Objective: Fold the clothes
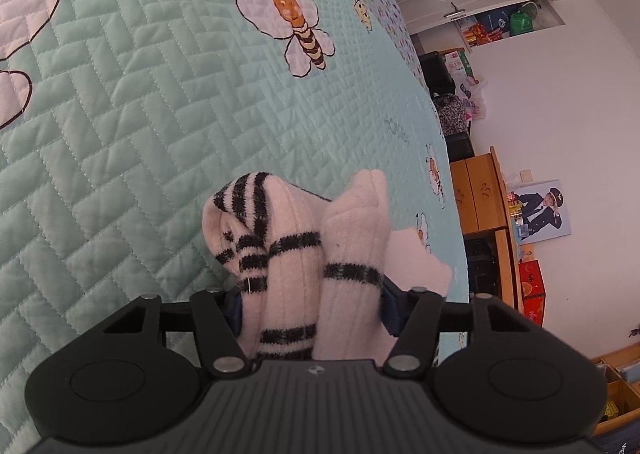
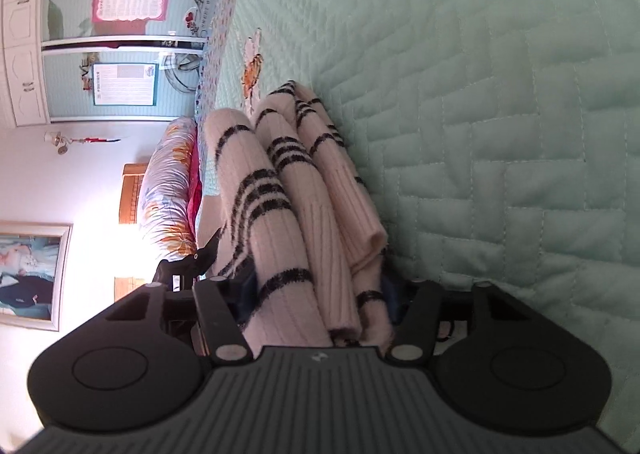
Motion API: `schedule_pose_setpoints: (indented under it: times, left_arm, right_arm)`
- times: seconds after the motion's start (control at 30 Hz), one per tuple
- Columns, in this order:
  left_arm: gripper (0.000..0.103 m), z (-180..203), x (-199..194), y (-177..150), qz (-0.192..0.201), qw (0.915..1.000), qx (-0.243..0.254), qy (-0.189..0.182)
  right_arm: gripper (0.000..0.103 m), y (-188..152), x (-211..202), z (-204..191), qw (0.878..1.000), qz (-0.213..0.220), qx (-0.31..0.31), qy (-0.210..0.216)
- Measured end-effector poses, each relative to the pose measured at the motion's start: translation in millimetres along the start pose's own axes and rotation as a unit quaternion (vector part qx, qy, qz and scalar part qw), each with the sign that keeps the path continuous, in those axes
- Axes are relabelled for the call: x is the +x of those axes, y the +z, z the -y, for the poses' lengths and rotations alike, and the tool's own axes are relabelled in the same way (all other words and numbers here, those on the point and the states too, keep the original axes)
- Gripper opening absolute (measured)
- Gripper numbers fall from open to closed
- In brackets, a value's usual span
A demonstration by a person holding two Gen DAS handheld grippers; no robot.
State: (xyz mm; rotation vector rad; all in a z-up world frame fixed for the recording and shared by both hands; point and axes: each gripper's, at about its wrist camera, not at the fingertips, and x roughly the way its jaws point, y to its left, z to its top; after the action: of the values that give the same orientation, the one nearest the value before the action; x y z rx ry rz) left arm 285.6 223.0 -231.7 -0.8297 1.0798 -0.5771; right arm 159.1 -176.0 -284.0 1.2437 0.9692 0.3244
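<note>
A bed carries it all, spread with a mint-green quilted coverlet (image 1: 132, 142) stitched in a brick pattern, printed with a cartoon bee (image 1: 298, 28), and the white black-striped knit garment (image 2: 280, 194) lies bunched on it.

A cream ribbed knit sweater (image 1: 296, 254) with thin black stripes in groups is bunched into thick rolls. In the left wrist view two rolls rise side by side over the bed; in the right wrist view its folds (image 2: 288, 214) run away in three long ridges, one cuff end hanging loose.
</note>
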Motion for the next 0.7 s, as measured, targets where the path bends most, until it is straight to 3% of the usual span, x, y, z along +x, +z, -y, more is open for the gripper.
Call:
schedule_pose_setpoints:
  times: [0.37, 0.7]
  left_arm:
    - [0.057, 37, -5, -2, 0.012, 0.9998, 0.015, -0.007]
    - [0.057, 120, 11, -21, 0.008, 0.9974, 0.071, -0.006]
  right_arm:
    - [0.048, -2, -18, -24, 0.999, 0.012, -0.046, 0.017]
    - [0.048, -3, -81, -33, 0.995, 0.06, -0.052, 0.057]
